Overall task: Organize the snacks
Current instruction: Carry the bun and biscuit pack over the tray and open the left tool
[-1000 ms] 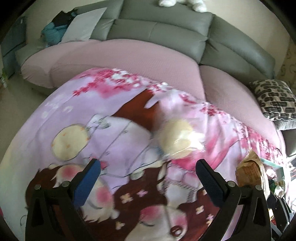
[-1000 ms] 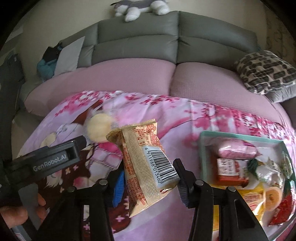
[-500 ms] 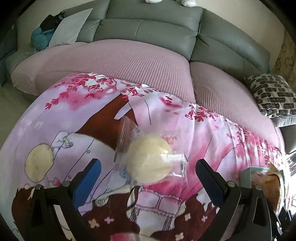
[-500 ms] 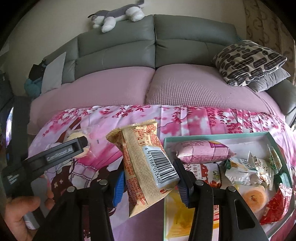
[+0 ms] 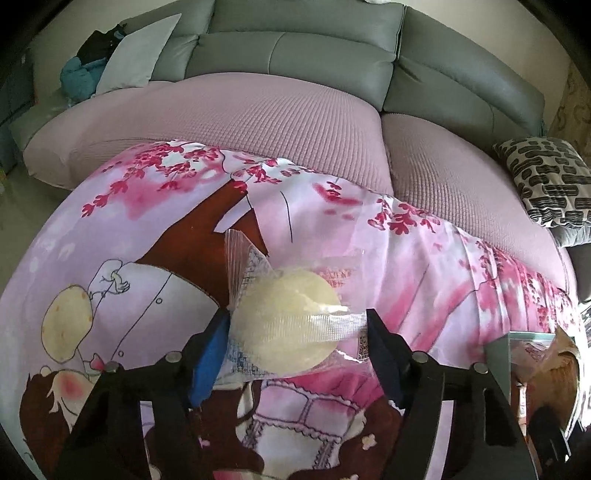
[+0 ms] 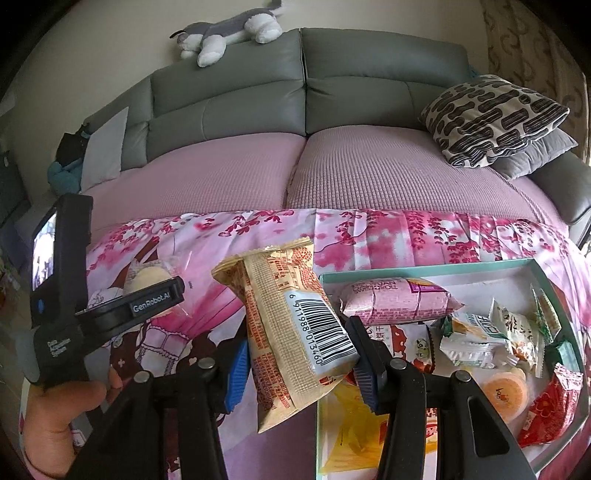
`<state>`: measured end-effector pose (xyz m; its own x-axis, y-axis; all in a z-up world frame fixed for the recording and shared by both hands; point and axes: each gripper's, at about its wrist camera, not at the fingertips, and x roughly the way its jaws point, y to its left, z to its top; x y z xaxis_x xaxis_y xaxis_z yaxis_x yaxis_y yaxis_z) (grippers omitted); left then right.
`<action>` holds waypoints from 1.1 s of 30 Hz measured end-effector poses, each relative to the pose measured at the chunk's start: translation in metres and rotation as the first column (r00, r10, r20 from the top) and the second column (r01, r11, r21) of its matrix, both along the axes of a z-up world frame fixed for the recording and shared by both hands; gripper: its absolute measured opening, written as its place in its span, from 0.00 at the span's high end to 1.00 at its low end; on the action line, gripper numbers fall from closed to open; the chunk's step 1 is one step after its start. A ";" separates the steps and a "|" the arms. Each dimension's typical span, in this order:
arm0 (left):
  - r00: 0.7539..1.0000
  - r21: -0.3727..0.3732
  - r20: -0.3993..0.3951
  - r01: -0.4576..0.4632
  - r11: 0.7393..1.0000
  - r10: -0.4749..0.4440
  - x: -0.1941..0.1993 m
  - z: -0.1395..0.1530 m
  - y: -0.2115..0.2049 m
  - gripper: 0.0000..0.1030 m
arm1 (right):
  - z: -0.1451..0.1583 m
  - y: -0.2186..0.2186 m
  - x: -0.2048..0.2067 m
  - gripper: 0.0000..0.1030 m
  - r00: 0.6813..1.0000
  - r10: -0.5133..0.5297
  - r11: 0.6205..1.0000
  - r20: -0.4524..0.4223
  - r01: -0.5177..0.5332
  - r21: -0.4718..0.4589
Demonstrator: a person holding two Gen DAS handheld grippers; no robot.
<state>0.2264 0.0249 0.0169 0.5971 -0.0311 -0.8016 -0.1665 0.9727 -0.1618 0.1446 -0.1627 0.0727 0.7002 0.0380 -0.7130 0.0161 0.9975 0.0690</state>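
My left gripper point(image 5: 295, 332) is shut on a round pale yellow cake in a clear wrapper point(image 5: 284, 325), on the pink printed cloth point(image 5: 147, 229). That cake also shows in the right wrist view point(image 6: 147, 280) behind the left gripper's body point(image 6: 110, 314). My right gripper point(image 6: 301, 358) is shut on a beige and red snack packet with a barcode point(image 6: 291, 317), held upright just left of the teal-rimmed tray point(image 6: 417, 267). The tray holds several wrapped snacks, among them a pink roll point(image 6: 395, 301).
A grey sofa with pink seat covers point(image 6: 369, 173) runs behind the cloth-covered table. A patterned cushion point(image 6: 487, 114) lies at the right, a plush toy point(image 6: 229, 33) on the sofa back. The tray's corner point(image 5: 517, 336) shows at the right of the left wrist view.
My left gripper closed in on the round cake and shut on it. My right gripper carried the barcode packet rightward, up to the tray's left edge.
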 end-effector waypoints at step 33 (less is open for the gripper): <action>0.920 -0.026 0.088 0.385 0.922 -0.382 -0.096 0.059 -0.174 0.32 | 0.025 -0.152 -0.063 0.50 0.949 -0.315 0.949 -0.009 0.315 0.008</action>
<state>0.1301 -0.1490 0.0759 0.5943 -0.3030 -0.7450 0.2329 0.9515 -0.2012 0.0818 -0.3147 0.0981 0.6720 -0.1769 -0.7191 0.3297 0.9410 0.0767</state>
